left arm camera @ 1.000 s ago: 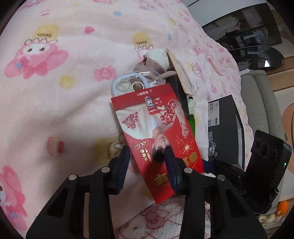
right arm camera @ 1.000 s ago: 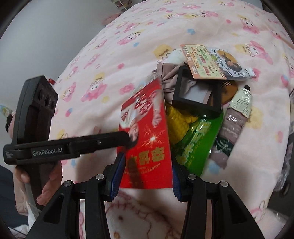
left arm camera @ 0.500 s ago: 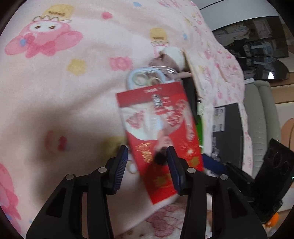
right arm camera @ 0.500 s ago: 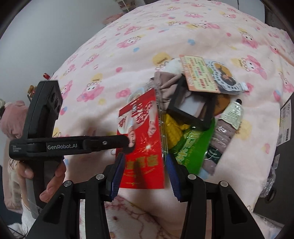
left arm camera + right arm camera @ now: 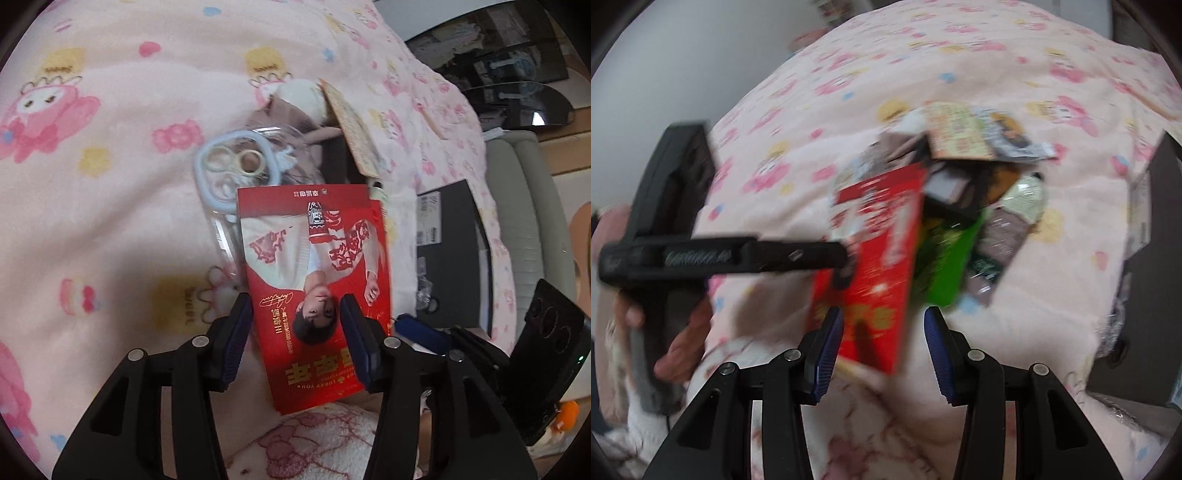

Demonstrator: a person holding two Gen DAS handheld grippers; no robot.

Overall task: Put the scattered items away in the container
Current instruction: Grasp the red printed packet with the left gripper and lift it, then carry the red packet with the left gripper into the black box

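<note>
Left wrist view: the left gripper (image 5: 291,332) is wide open over the red envelope (image 5: 314,280), which lies on a clear phone case (image 5: 236,173) on the pink blanket (image 5: 110,206). A black box (image 5: 454,254) sits nearby.

Right wrist view, blurry: the right gripper (image 5: 882,347) is open. The envelope hides part of a green packet (image 5: 953,258).

Glossy red paper card (image 5: 317,280), clear glossy plastic phone case (image 5: 231,173), fuzzy pink fleece blanket (image 5: 110,206).

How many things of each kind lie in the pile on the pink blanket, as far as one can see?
Red card: 1
Clear phone case: 1
Green snack bag: 1
Tube: 1
Black square frame: 1
Printed flat packets: 2
Brown cloth: 1
Total: 8; more may be hidden.
</note>
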